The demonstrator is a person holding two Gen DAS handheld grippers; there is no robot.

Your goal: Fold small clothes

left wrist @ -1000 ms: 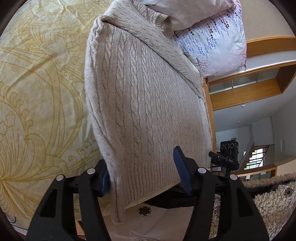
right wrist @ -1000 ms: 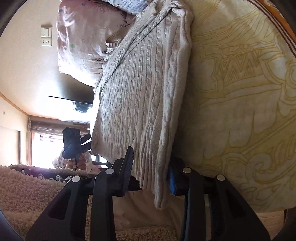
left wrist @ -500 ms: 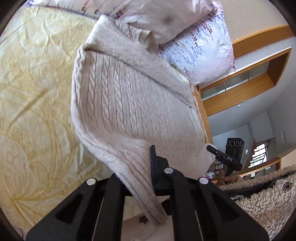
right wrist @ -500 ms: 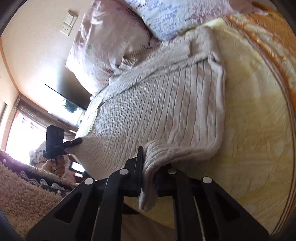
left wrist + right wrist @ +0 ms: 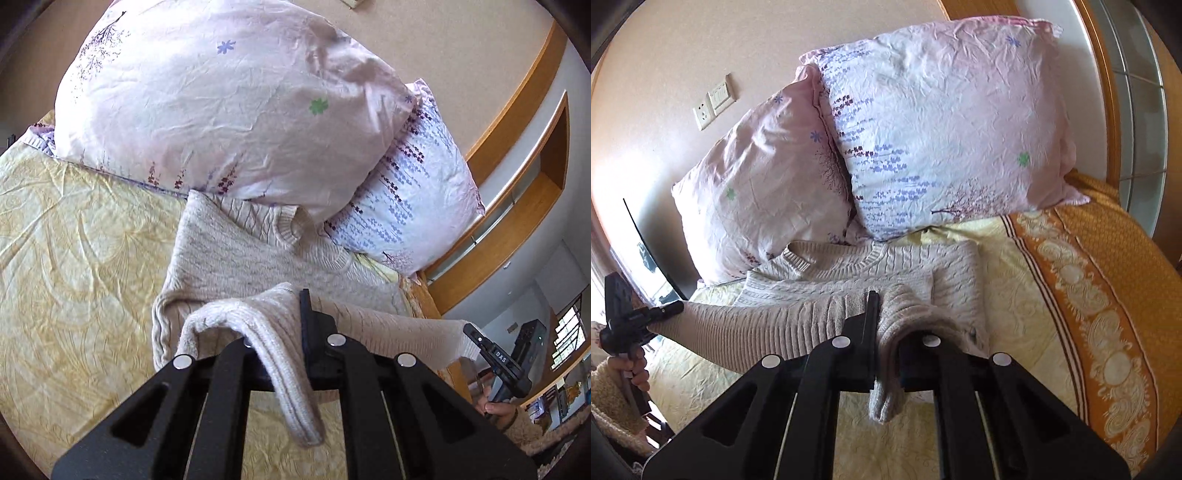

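1. The bed [image 5: 74, 258], spread with a yellow patterned cover, serves as the folding surface, wide and flat enough for the garment to lie on.
2. Two floral pillows [image 5: 923, 129] lean against the wall at the head of the bed; the sweater's collar lies right at their base, touching them or nearly so.
3. The beige cable-knit sweater [image 5: 240, 254] lies with its upper half flat on the cover, its hem raised above it. I judge the bottom half is being carried toward the collar for a crosswise fold.
4. The left gripper [image 5: 280, 350] is clenched on one hem corner, ribbing hanging down between its fingers. Holding the corner keeps that edge taut.
5. The right gripper [image 5: 886, 350] is likewise clamped on the other hem corner, a tail of knit dangling below. With both corners pinched, the hem stretches level between them.
6. No containers are in view; nothing here holds anything.
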